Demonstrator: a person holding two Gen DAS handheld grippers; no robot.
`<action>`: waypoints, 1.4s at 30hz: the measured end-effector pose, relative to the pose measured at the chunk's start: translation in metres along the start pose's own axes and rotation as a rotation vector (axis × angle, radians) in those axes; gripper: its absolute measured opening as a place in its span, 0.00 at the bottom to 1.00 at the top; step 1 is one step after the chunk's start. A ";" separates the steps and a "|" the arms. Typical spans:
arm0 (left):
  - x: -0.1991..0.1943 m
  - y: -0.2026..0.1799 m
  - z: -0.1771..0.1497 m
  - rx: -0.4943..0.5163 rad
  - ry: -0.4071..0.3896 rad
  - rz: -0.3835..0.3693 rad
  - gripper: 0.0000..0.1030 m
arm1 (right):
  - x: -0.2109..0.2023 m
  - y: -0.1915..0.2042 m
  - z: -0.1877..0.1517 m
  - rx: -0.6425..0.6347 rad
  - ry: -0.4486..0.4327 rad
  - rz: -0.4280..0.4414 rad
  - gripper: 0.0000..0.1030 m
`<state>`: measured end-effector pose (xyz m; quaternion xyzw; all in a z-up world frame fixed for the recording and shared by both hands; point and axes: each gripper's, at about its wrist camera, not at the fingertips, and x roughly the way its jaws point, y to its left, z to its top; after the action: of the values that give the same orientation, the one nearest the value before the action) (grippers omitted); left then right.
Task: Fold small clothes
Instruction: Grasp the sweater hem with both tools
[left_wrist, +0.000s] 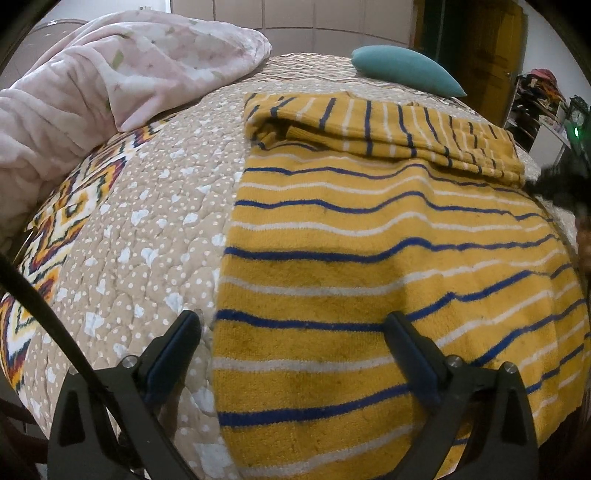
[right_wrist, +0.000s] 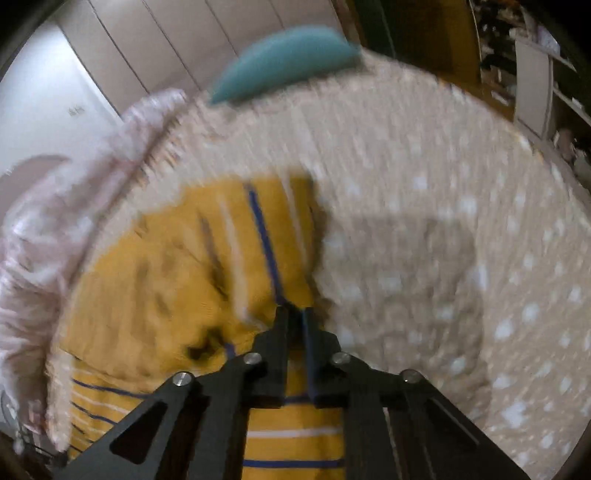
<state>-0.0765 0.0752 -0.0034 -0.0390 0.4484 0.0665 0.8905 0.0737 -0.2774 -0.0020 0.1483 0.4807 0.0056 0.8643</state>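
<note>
Plainly, the yellow striped garment (left_wrist: 369, 240) lies spread flat on the bed (left_wrist: 155, 229), over its dotted beige quilt, with one part folded back on itself along the far side. The near end of the cloth runs under the left claw (left_wrist: 291, 325) and out of the picture, so its full outline cannot be made out. This claw stands wide open just above the garment's left edge: one finger is over the quilt, the other over the yellow cloth, and neither pad presses on anything.

A pink blanket (left_wrist: 92, 85) is heaped at the bed's far left corner and a teal cushion (left_wrist: 402, 68) rests near the far edge. A dark blurred shape cuts in at the right rim of the left wrist view; what it is cannot be told.

The right wrist view is smeared by motion. There the right claw (right_wrist: 295, 314) is closed, its fingers drawn nearly together on a bunched fold of the garment (right_wrist: 177, 280) beside the quilt (right_wrist: 443, 221). How much cloth sits between the pads is hard to make out.
</note>
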 end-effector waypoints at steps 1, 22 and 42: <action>0.000 0.000 0.000 0.001 -0.005 -0.001 0.98 | 0.001 -0.003 -0.008 -0.008 0.000 0.000 0.02; -0.034 0.034 0.006 -0.096 0.016 -0.136 0.89 | -0.006 0.053 0.042 -0.136 0.060 -0.014 0.15; -0.051 -0.020 -0.039 -0.065 0.058 -0.322 0.77 | -0.105 0.006 -0.178 -0.059 0.055 0.244 0.46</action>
<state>-0.1348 0.0461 0.0146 -0.1410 0.4593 -0.0638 0.8747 -0.1303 -0.2434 -0.0009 0.1799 0.4821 0.1287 0.8478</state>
